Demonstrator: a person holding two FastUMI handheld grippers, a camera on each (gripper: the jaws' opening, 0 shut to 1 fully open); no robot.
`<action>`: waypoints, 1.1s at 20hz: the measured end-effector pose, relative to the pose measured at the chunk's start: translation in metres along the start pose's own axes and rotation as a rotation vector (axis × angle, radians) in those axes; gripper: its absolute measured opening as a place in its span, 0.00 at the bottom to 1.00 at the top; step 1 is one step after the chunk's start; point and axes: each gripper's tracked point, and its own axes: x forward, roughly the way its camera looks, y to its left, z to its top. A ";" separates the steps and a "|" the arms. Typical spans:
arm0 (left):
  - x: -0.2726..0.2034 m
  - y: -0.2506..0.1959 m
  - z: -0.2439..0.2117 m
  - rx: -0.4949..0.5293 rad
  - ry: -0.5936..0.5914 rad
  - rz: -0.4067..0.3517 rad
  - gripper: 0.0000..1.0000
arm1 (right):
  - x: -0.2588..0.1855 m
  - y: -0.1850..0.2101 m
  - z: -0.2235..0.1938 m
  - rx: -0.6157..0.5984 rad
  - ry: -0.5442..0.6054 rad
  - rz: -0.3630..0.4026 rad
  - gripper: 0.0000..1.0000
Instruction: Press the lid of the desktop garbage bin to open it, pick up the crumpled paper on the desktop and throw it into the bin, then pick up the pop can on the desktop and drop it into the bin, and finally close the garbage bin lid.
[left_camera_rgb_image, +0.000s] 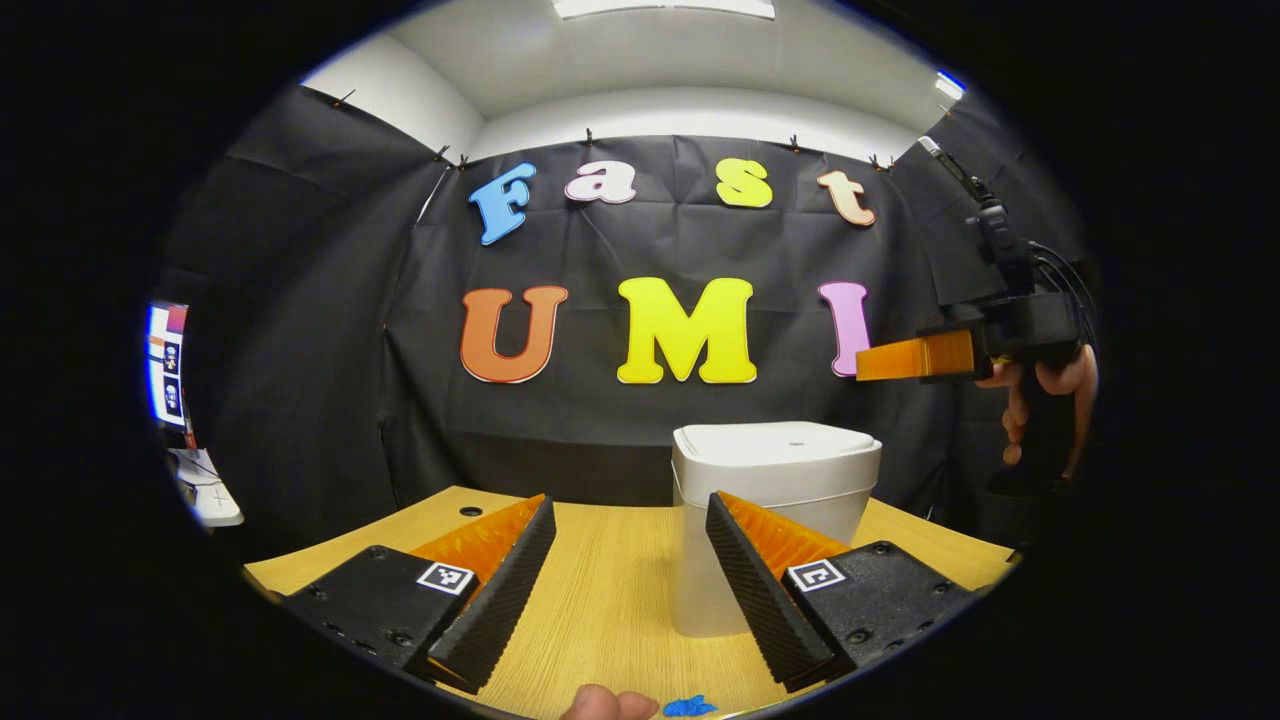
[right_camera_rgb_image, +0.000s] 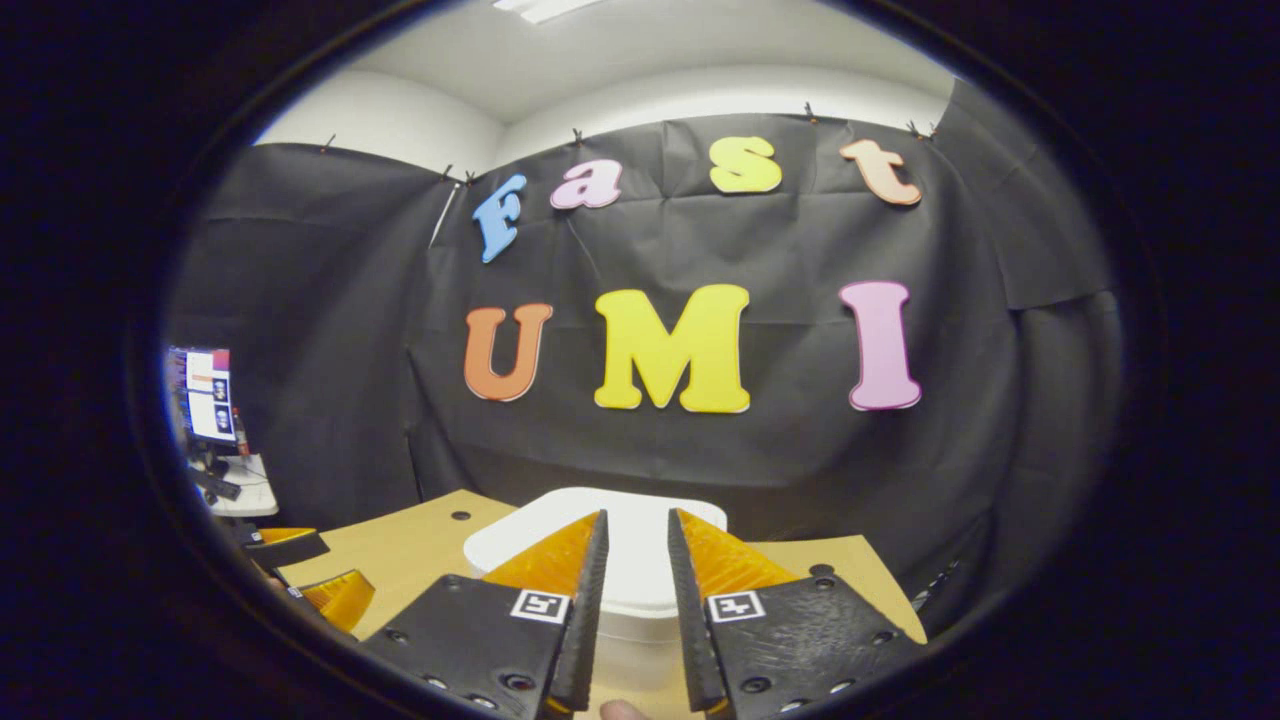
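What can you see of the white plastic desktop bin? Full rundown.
The white plastic desktop bin is a rounded-square tub that narrows toward its base, with a flat lid that is shut. It stands upright on the light wooden desk, near the far edge. Nothing touches it. The right gripper is above the lid; the left gripper is in front, jaws apart.

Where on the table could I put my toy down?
Bare wood lies left of the white bin, around the small round hole in the desk. It is tighter near the front edge, by the blue scrap.
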 end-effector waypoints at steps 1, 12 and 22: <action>-0.001 0.002 -0.003 0.003 0.007 0.004 0.98 | 0.002 0.012 -0.009 0.007 0.024 0.036 0.34; -0.008 0.014 -0.005 0.046 0.002 0.007 0.98 | 0.026 0.016 -0.039 -0.058 0.065 -0.014 0.02; -0.006 0.011 -0.019 -0.005 0.023 -0.007 0.98 | 0.033 0.008 -0.060 -0.189 0.122 -0.063 0.00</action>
